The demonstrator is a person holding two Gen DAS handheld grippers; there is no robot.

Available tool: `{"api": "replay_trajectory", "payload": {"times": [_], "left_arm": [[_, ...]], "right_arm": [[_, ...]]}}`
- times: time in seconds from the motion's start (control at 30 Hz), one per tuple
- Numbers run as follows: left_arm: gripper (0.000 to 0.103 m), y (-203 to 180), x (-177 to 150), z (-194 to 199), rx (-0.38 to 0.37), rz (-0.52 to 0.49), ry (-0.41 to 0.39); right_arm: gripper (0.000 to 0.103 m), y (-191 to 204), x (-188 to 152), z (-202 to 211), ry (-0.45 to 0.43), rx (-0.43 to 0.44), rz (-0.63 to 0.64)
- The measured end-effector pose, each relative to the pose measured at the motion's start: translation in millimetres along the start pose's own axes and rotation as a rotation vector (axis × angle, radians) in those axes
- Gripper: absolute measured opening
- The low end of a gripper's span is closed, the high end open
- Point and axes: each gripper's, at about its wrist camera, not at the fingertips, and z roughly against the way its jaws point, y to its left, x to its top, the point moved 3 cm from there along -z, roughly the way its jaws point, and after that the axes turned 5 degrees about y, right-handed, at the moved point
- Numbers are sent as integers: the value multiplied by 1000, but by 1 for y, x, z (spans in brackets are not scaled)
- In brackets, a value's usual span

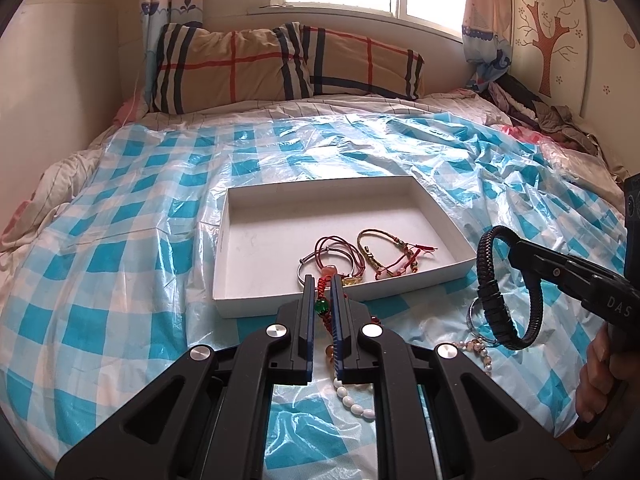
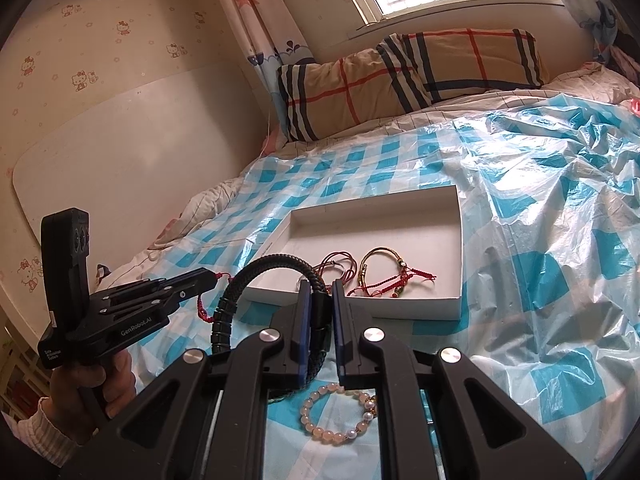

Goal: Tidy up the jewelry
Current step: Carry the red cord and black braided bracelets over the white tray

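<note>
Bracelets: two in box (image 1: 424, 276), one per tool.

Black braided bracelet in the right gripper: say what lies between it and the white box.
Only bare blue-checked plastic sheet separates the black braided bracelet from the white box; the left wrist view shows it.

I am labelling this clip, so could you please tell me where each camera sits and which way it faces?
Left wrist: on the left tool, facing the white box and pillow; the right tool with the black bracelet shows at right.
Right wrist: on the right tool, facing the same box; the left tool and its hand show at left.
Shared: box, bed, window.
</note>
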Motion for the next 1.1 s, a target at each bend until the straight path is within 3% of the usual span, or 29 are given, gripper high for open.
{"api": "replay_trajectory", "payload": {"times": [1.1], "left_arm": [[7, -1, 37, -74, -17, -1, -25]], "right_arm": [[12, -38, 33, -77, 8, -94, 4]]}}
